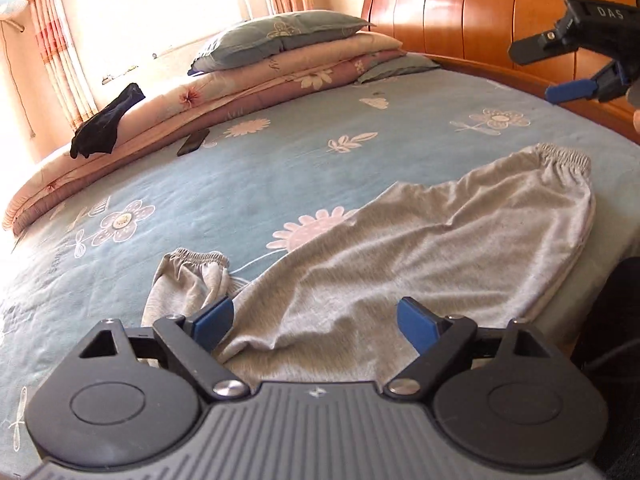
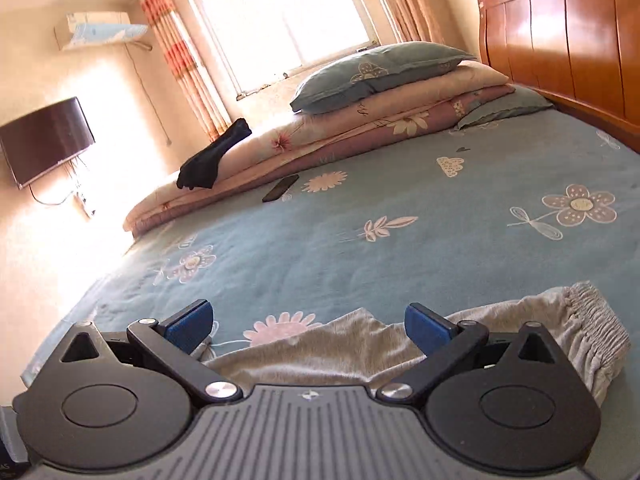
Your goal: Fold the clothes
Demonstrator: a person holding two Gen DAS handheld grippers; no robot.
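Observation:
Grey sweatpants [image 1: 420, 256] lie on the blue flowered bed sheet [image 1: 240, 184], elastic waistband [image 1: 560, 158] toward the headboard, a cuffed leg end [image 1: 196, 260] at the left. My left gripper [image 1: 316, 316] hovers over the near part of the pants, jaws wide apart, nothing between the blue pads [image 1: 214, 316]. In the right wrist view my right gripper [image 2: 308, 322] is open and empty above the pants' near edge [image 2: 360, 348], the waistband [image 2: 592, 320] at its right. From the left wrist view the right gripper [image 1: 552, 70] hangs in the air at upper right.
Folded floral quilts [image 1: 224, 92] with a blue pillow [image 1: 280, 34] on top lie along the bed's far side. A black garment [image 1: 106, 124] hangs off them and a dark phone [image 1: 193, 142] lies beside. A wooden headboard [image 1: 500, 8] stands at right; a wall TV [image 2: 44, 140] hangs at left.

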